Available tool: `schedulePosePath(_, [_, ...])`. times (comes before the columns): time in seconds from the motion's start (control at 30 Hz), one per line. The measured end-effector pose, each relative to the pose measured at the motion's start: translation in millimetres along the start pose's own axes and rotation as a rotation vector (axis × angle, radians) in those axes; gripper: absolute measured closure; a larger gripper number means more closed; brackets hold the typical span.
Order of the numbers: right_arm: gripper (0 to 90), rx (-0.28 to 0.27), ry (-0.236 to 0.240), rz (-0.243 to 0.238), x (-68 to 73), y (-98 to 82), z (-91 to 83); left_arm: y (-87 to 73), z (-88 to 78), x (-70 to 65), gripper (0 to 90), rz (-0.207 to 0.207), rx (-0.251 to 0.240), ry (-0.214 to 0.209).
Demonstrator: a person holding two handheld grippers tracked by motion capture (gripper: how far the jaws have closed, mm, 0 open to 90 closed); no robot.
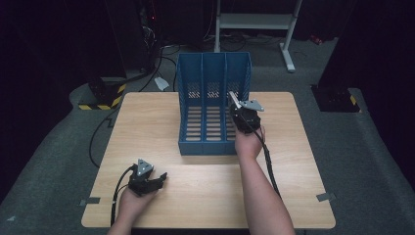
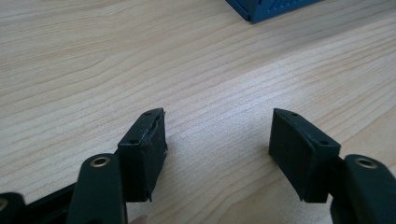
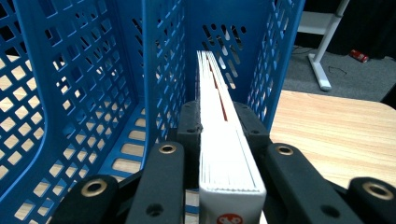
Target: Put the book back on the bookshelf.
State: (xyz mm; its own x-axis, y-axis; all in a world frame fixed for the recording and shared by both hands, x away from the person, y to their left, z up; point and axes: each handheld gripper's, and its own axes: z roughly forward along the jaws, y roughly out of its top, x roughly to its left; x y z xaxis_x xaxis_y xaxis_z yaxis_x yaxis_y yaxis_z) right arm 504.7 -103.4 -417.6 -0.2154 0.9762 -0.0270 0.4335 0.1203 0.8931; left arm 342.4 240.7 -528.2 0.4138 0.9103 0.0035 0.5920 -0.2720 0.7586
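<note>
I've got the book [image 3: 223,135] clamped edge-up in my right tongs [image 3: 219,128], pads pressing on both covers, and it hangs in the mouth of the rightmost compartment of the blue file rack [image 1: 214,105]. From the high view my right tongs [image 1: 243,113] sit over that right-hand slot, just inside the rack's outer wall.

Now the careful part, as I judge it: keep the book upright and parallel to the divider on one side and the outer wall on the other, because the slot is narrow and a tilted corner could catch in the perforated walls. I'd lower straight down until the bottom edge meets the slatted floor, and only then let go. Releasing early risks the book toppling against a wall.

My left tongs [image 2: 219,140] are released, jaws standing wide with nothing between them, resting low over the bare wooden surface [image 2: 140,56] near the front edge. They're well apart from the rack, so if it starts to slide I'd bring them up to steady it.
</note>
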Motion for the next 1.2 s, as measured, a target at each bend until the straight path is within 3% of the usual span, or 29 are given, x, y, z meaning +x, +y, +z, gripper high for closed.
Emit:
schedulePosePath(0.6, [74.8,0.057,0.016,-0.035,-1.1,-21.3,-16.7,0.1,0.0,-0.2,36.4,0.0,0.001,0.001])
schedulePosePath(1.2, [73.6,0.105,0.025,-0.053,-2.7,-34.1,-20.2,0.0,0.0,-0.2,36.4,0.003,0.0,0.002])
